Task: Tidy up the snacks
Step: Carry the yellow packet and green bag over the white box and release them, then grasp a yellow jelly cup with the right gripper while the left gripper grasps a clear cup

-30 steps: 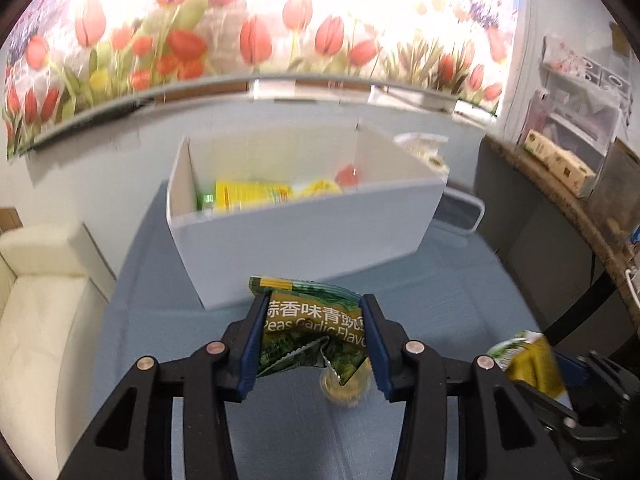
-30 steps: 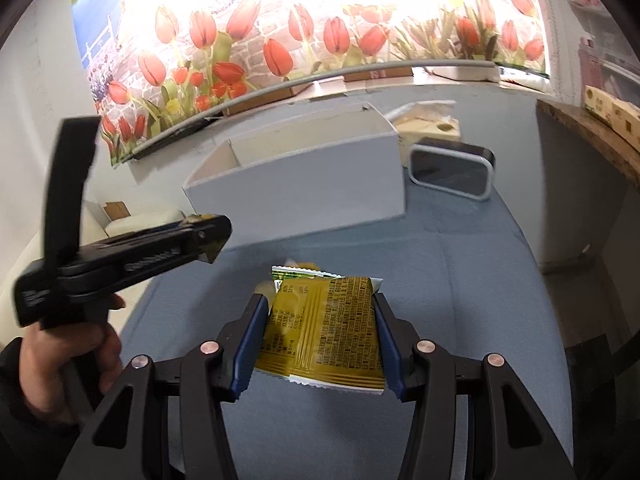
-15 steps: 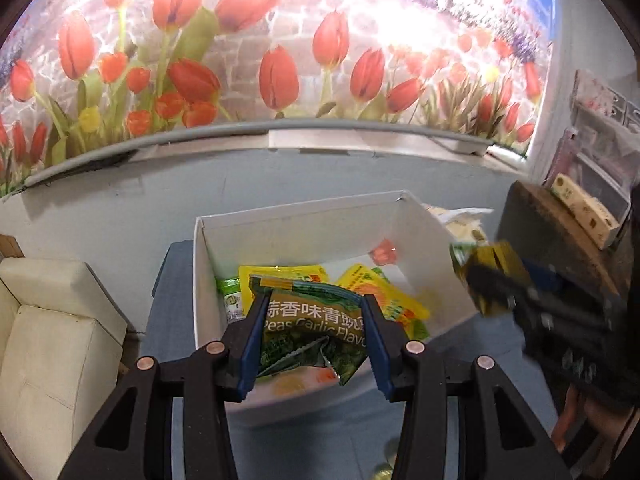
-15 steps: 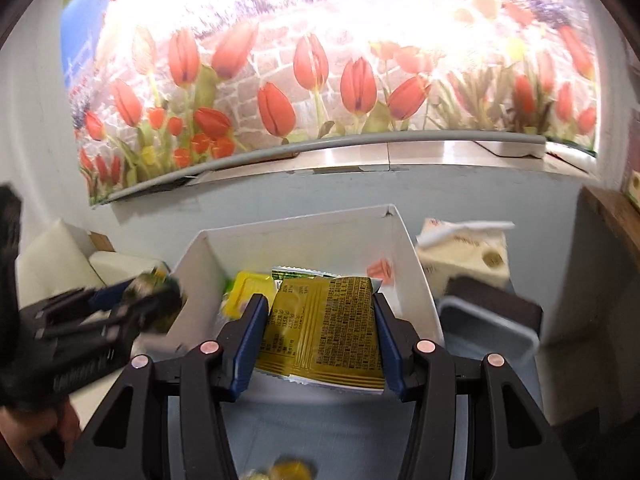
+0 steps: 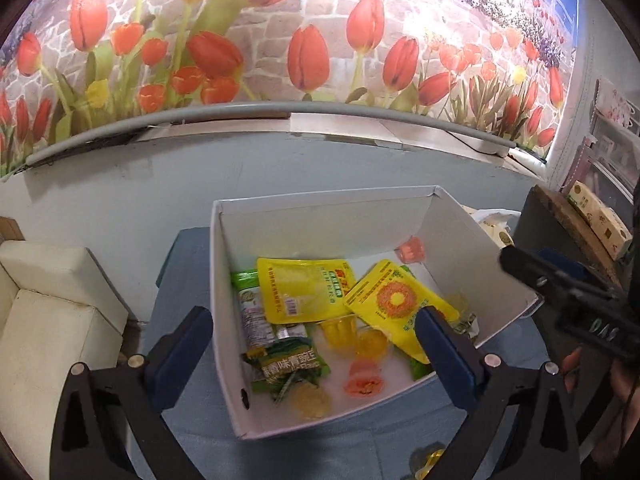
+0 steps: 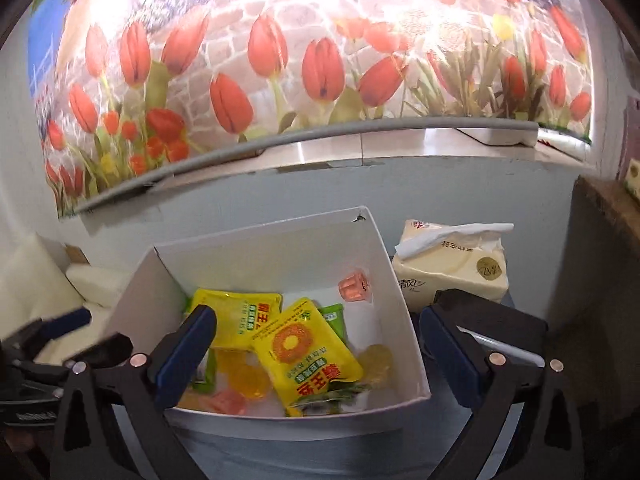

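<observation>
A white open box (image 5: 472, 248) (image 6: 394, 304) stands on the blue-grey cloth, holding several snacks. The green pea packet (image 5: 288, 364) lies at its near left. Yellow packets (image 5: 304, 290) (image 6: 308, 354) lie in the middle, with yellow and pink jelly cups (image 5: 364, 374) (image 6: 354, 286) around them. My left gripper (image 5: 312, 344) is open and empty above the box's near side. My right gripper (image 6: 316, 352) is open and empty above the box too. The right gripper also shows in the left wrist view (image 5: 560, 292).
A tissue pack (image 6: 452, 264) and a dark framed device (image 6: 500, 344) sit right of the box. A cream cushion (image 5: 48, 300) is at the left. A jelly cup (image 5: 430, 462) lies on the cloth in front of the box. A tulip mural covers the wall behind.
Both grippers have opened over the box. The green pea packet and the yellow packet have dropped from them into the box.
</observation>
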Tool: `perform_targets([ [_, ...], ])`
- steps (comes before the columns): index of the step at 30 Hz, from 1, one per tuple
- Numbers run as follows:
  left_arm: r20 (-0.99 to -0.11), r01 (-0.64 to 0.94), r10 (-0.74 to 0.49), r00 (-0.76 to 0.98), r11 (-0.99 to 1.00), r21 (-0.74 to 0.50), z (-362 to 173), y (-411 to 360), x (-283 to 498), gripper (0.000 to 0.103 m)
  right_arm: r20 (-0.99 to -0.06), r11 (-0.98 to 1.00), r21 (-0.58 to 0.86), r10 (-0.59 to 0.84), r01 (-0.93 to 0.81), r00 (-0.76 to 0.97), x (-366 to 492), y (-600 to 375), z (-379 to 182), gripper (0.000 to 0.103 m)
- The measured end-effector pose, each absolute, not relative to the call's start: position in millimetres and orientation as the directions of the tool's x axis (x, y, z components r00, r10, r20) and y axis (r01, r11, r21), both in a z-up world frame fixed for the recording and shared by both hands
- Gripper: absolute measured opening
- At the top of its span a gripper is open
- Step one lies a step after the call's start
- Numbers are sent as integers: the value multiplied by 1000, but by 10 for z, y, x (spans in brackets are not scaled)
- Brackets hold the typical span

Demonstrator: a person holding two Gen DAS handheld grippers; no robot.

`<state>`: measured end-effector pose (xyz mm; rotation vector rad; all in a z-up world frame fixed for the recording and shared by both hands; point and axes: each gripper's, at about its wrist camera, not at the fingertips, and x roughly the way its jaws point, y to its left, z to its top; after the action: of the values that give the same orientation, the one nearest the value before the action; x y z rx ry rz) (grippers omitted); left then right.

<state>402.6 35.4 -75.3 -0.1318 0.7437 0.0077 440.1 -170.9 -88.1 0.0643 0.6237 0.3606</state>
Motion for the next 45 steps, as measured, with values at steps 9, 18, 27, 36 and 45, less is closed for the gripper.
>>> perform_targets([
  [9, -643, -46, -11, 766, 996, -72, -635, 249, 3521, 103, -535, 920, 164, 385, -355, 752, 3838, -1816, -803, 103],
  [18, -625, -29, -41, 780, 995, -100, -860, 91, 2416, 103, -614, 918, 188, 388, -349, 687, 3040, -1983, -1470, 103],
  [27, -687, -29, -90, 721, 987, -159, -1270, 51, 1807, 103, -643, 873, 286, 481, -396, 596, 2919, -1935, -1913, 103],
  [36, -692, -32, -84, 717, 988, -153, -1286, -4, 1656, 103, -715, 865, 260, 471, -429, 517, 3172, -1673, -2096, 67],
  [45, -720, -19, -102, 686, 987, -158, -1432, -86, 1740, 103, -685, 832, 312, 532, -458, 499, 3134, -1679, -2167, 36],
])
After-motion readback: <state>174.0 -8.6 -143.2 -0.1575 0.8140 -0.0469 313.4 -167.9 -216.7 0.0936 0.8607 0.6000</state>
